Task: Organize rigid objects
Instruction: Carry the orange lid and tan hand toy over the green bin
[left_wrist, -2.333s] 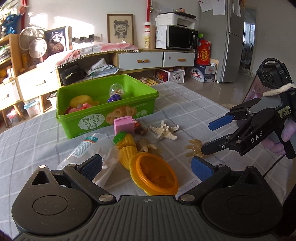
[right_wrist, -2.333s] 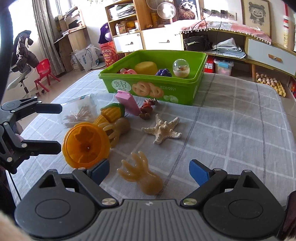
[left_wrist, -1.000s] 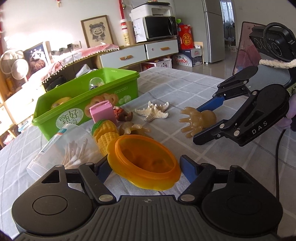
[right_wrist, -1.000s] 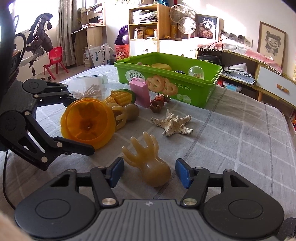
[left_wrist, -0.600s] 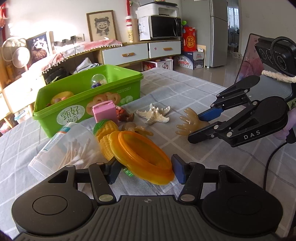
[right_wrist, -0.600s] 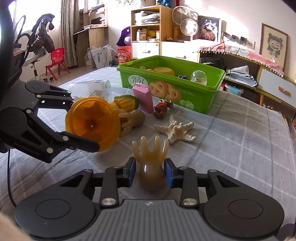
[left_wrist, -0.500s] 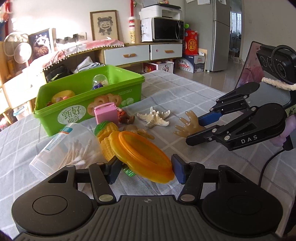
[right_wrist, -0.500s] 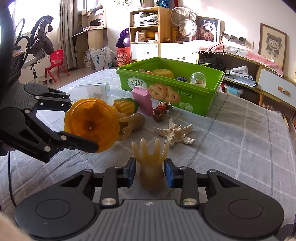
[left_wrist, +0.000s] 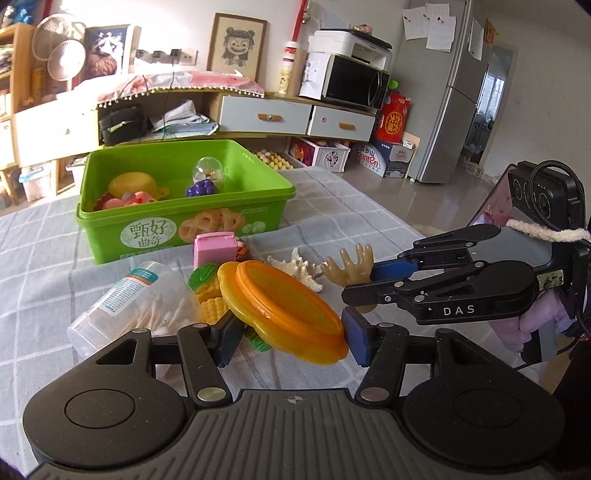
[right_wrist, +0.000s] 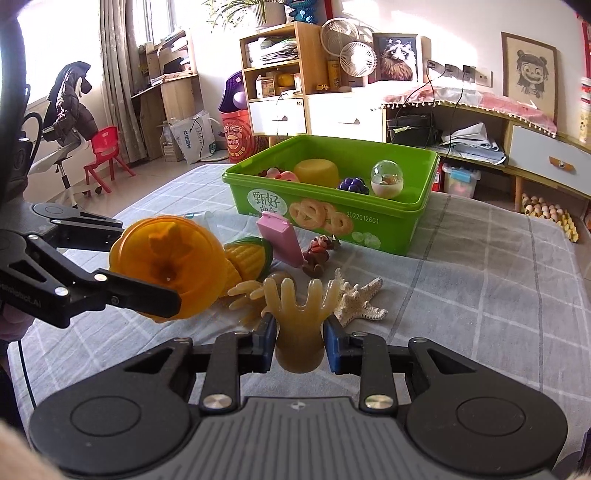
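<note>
The left gripper clamps a tilted orange bowl; at 3 o'clock the right gripper pinches a tan hand-shaped toy.

Bin: bright green, pretzel print
Cloth: grey, white grid
Bowl: orange
Hand toy: translucent amber
Carton: pink
Pads: blue

Home living room: fridge, microwave, bookshelf.

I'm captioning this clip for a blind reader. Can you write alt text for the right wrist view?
The right gripper clamps a tan hand-shaped toy above a grey checked tablecloth. At left, the left gripper holds an orange bowl; behind lie a starfish, toy corn and a green bin of toys.
</note>
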